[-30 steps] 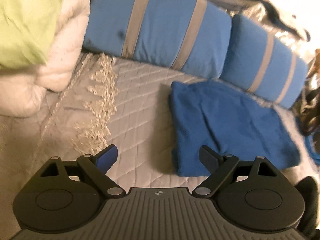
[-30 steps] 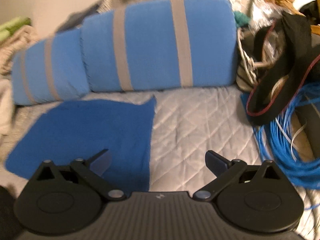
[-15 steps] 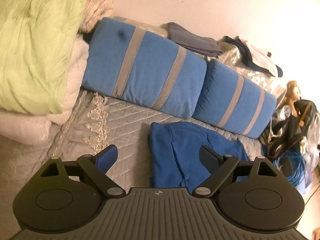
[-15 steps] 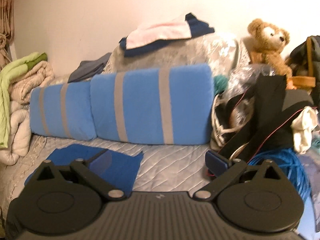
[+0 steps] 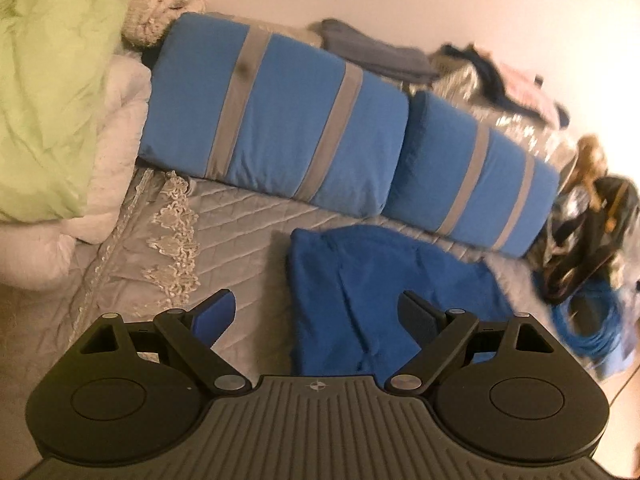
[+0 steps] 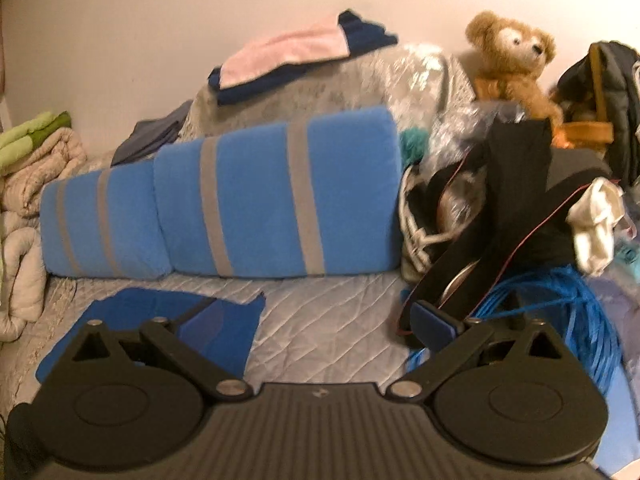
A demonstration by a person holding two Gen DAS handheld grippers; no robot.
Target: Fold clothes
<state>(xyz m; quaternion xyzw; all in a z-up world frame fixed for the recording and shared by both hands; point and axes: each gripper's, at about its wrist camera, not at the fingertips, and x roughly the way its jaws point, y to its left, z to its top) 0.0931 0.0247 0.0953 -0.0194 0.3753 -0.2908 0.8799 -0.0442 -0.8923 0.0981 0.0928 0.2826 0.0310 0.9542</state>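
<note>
Lying on the quilted bed cover (image 5: pixel 240 236), item by item, left to right from the left wrist view.

Green duvet (image 5: pixel 52 88), at ten o'clock, stacked over pale bedding; not part of the task.

Left hand-held gripper (image 5: pixel 316 312): jaws spread wide, nothing between the pads, raised clear of the bed.

Blue garment (image 5: pixel 384 292): already folded into a rough rectangle, flat on the cover. It sits at one o'clock from the left hand-held gripper, just ahead of the right-side finger. Its long axis appears to run from near to far, towards the striped blue pillows (image 5: pixel 280 120) at twelve o'clock, with a loose crease along the middle.

Right hand-held gripper (image 6: pixel 320 320): released likewise, jaws wide and empty. From it the blue garment (image 6: pixel 168 320) lies at ten o'clock, partly hidden behind the left-side finger; only a corner shows clearly.

Cable coil (image 6: pixel 560 320) and black straps (image 6: pixel 500 220), at two o'clock of the right view; clutter.

Judgement: the left hand-held gripper looks nearer and better aligned; any further fold would likely start from the garment's near short edge.
</note>
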